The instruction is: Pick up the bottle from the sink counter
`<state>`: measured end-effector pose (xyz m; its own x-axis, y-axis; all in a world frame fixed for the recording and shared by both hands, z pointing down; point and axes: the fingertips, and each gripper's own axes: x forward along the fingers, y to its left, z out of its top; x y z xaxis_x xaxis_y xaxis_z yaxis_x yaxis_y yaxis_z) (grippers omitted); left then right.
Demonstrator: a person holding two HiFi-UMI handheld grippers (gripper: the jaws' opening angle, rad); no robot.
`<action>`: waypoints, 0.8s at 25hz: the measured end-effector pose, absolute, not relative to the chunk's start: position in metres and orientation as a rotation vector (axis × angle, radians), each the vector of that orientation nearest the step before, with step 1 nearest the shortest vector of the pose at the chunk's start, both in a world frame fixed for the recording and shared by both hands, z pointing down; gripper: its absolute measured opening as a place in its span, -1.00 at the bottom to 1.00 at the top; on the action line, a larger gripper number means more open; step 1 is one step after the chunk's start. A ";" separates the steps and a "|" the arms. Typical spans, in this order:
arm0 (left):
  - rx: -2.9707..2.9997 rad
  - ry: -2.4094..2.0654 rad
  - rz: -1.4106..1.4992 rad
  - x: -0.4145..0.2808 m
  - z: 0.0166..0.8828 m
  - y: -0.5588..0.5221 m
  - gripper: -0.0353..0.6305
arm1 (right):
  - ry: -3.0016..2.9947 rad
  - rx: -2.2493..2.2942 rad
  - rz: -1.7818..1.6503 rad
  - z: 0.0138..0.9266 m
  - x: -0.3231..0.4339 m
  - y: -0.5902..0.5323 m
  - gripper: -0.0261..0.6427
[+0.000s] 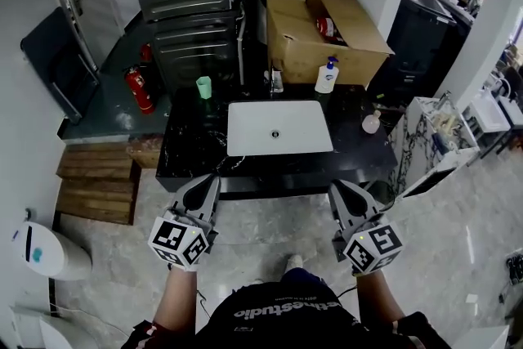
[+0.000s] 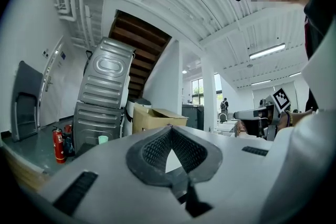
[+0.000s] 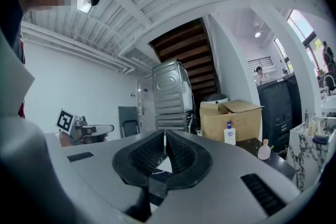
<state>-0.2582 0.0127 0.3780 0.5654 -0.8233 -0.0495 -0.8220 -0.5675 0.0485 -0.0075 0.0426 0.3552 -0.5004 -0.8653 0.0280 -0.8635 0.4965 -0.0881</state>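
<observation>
The left gripper (image 1: 209, 182) and right gripper (image 1: 338, 187) both have their jaws pressed together on nothing, short of the sink counter (image 1: 189, 145). The pump bottle (image 1: 327, 76) stands untouched behind the sink (image 1: 245, 145), with a small bottle (image 1: 372, 123) near the right edge. By my reading, the whole pickup is left to do.

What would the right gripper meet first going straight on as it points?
The right gripper, shut and empty, would probably meet the black counter's front edge near the sink's right corner; its height is unclear, so it may pass above.
</observation>
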 end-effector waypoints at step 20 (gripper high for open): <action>2.848 -1.392 -0.102 -0.122 0.368 -0.253 -0.85 | 2.711 -1.518 -0.075 0.359 0.087 -0.224 -0.80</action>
<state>-0.1224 -0.2529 0.3679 0.6126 -0.7872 -0.0709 -0.7891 -0.6142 0.0016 0.0871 -0.2239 0.3594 -0.5222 -0.8528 -0.0058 -0.8512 0.5216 -0.0583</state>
